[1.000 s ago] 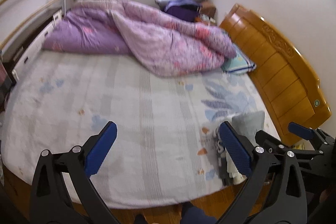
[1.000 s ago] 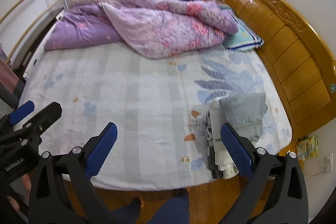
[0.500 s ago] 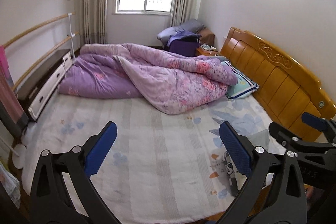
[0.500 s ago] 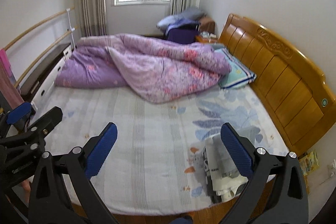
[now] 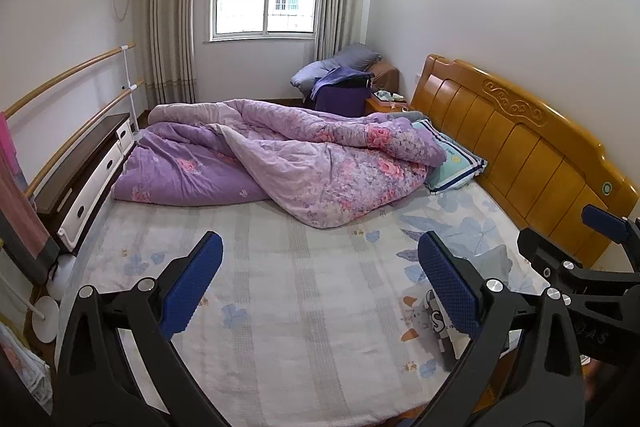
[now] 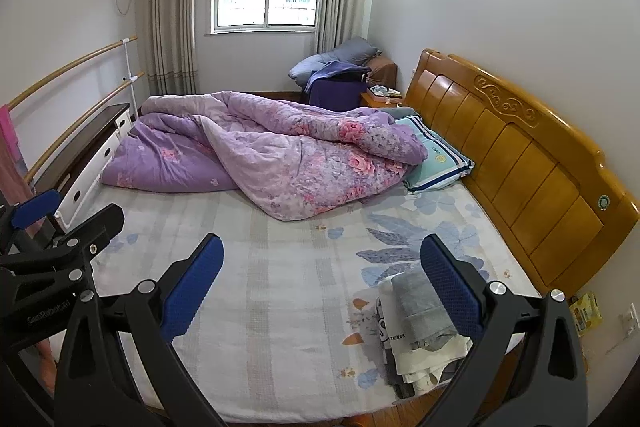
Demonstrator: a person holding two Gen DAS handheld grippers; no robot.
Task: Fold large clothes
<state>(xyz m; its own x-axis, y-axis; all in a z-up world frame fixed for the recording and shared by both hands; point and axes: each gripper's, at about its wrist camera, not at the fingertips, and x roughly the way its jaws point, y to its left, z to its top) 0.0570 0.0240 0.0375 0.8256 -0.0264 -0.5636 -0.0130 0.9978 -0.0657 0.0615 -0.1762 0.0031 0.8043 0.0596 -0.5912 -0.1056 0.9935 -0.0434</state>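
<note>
Folded clothes [image 6: 416, 323] sit stacked at the bed's [image 6: 280, 307] near corner, close to the wooden headboard [image 6: 520, 163]. Left tool [image 5: 320, 283] and right tool [image 6: 322, 283] hover above the bed, both spread wide, gripping nothing.

You face a white bedsheet [image 6: 280, 291] with pale grey stripes and blue leaf prints, and on it a purple quilt [image 6: 280, 155] with pink roses. The stack of folded clothes [image 6: 416, 323] shows grey, cream and black-and-white. The wooden headboard [image 6: 520, 163] is honey-orange; your gripper pads [image 6: 192, 287] are blue.
</note>
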